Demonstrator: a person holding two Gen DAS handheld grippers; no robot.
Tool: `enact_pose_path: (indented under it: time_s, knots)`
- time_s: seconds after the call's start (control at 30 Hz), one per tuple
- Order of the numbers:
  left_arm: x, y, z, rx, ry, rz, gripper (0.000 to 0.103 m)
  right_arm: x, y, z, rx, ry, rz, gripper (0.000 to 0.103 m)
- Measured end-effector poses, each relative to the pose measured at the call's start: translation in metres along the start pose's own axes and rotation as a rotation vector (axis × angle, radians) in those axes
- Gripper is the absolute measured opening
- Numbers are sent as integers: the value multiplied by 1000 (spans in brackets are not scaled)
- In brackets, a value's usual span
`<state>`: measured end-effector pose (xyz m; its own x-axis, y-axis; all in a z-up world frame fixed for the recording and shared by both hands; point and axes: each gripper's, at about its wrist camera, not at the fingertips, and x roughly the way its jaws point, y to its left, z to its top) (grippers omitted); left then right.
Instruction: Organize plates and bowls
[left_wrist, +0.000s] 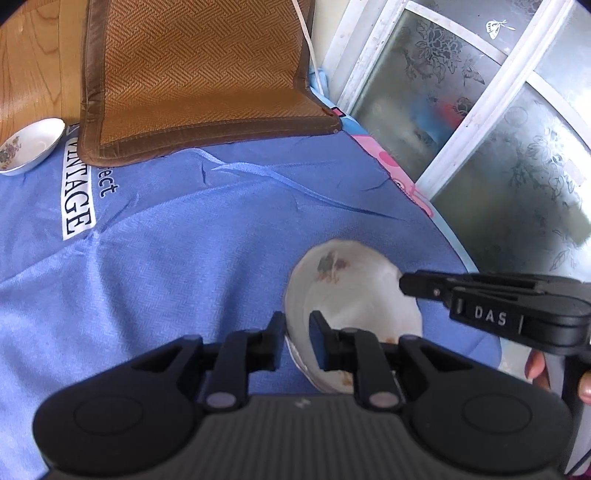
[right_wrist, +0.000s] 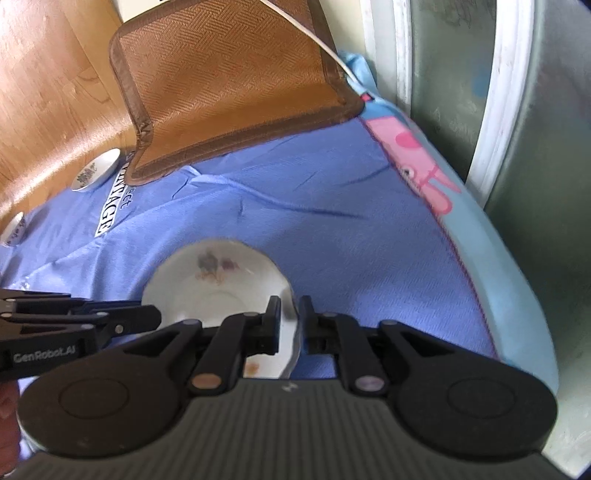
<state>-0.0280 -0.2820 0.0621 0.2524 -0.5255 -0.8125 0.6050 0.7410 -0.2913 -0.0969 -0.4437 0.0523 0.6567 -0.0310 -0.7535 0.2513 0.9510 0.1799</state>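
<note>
A white plate with a flower print (left_wrist: 351, 291) (right_wrist: 218, 284) is over the blue cloth. My left gripper (left_wrist: 297, 325) is shut on its left rim. My right gripper (right_wrist: 290, 314) is shut on its right rim; it also shows in the left wrist view (left_wrist: 406, 284) at the plate's right edge. The left gripper shows in the right wrist view (right_wrist: 147, 317) at the plate's left edge. A second white flowered dish (left_wrist: 27, 146) (right_wrist: 96, 170) sits at the far left by the cloth's edge. A third dish (right_wrist: 13, 229) lies at the left edge.
A brown woven mat (left_wrist: 199, 74) (right_wrist: 229, 81) lies at the back over the blue cloth (left_wrist: 166, 258) (right_wrist: 351, 229). A frosted window with a white frame (left_wrist: 480, 110) stands at the right. Wooden floor (right_wrist: 48, 92) is at the left.
</note>
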Motion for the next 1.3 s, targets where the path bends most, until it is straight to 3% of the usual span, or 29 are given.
enact_pose_path:
  time_s: [0.37,0.6,0.77,0.87,0.97,1.13,1.3]
  knots:
    - [-22,20,1,1,-54,10,16,-9,14,16,-15,-65,-1,17]
    - [-35,83,-7,-55,-58,78,18,2,46,27,-46,-50,70,17]
    - [-50,153,-15,-138,-104,194,18,22,83,37,-60,3,157,19]
    - [-62,187,-20,-139,-200,348,18,40,109,43,-36,38,225,19]
    - [-66,213,-24,-149,-287,452,20,61,146,50,-21,53,290,21]
    - [-60,250,-23,-223,-318,441,21,97,204,71,6,65,352,22]
    - [-57,270,5,-220,-309,438,21,121,225,104,-14,41,286,23]
